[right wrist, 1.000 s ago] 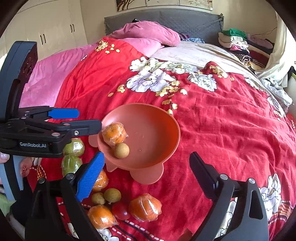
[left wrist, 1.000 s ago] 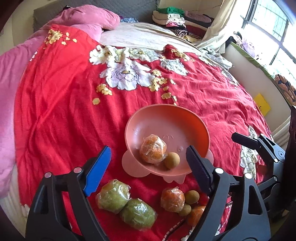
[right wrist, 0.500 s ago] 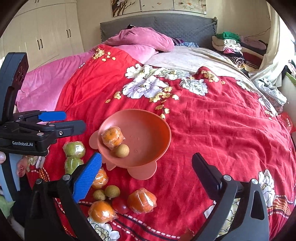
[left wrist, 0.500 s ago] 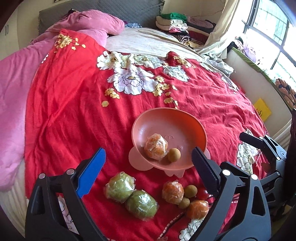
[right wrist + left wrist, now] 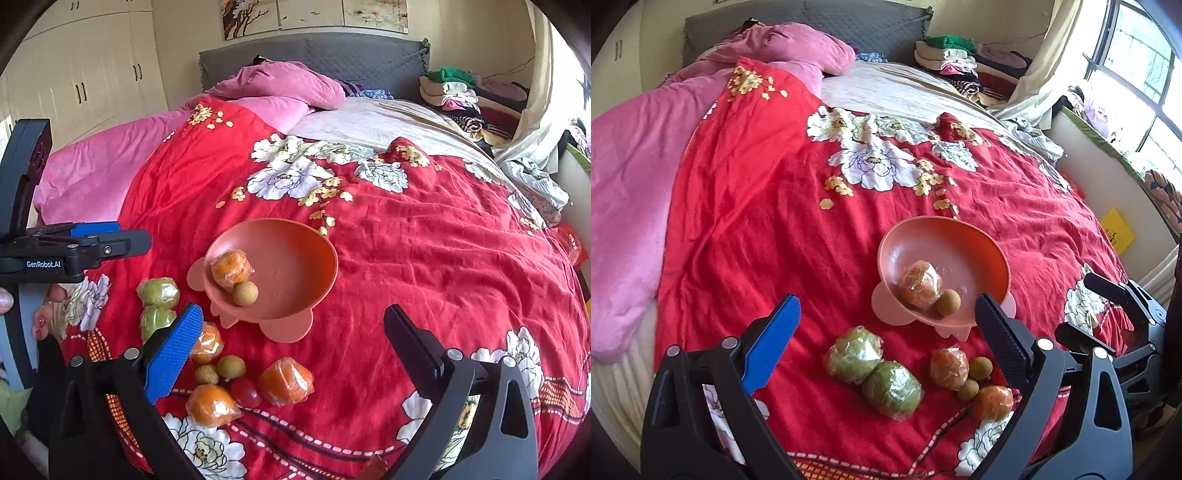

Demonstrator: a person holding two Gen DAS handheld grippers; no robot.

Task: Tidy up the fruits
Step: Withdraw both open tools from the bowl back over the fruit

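A pink bowl (image 5: 982, 251) (image 5: 303, 258) sits on the red bedspread and holds a wrapped orange (image 5: 921, 284) (image 5: 231, 267) and a small brown fruit (image 5: 948, 302) (image 5: 245, 293). In front of it lie two wrapped green fruits (image 5: 873, 373) (image 5: 158, 304), several wrapped oranges (image 5: 285, 381), small brown fruits (image 5: 231, 366) and a red fruit (image 5: 245, 392). My left gripper (image 5: 886, 343) is open and empty above the green fruits. My right gripper (image 5: 291, 347) is open and empty above the loose pile.
The bed carries a pink quilt (image 5: 624, 192) at the left and a pink pillow (image 5: 284, 83) by the grey headboard. Folded clothes (image 5: 458, 92) are stacked at the far right. White wardrobes (image 5: 81, 70) stand at the left, a window (image 5: 1137, 74) at the right.
Both grippers have pulled back and risen from the bowl, so the bowl and loose fruits look smaller and farther. Both stay open and empty. No fruit has moved.
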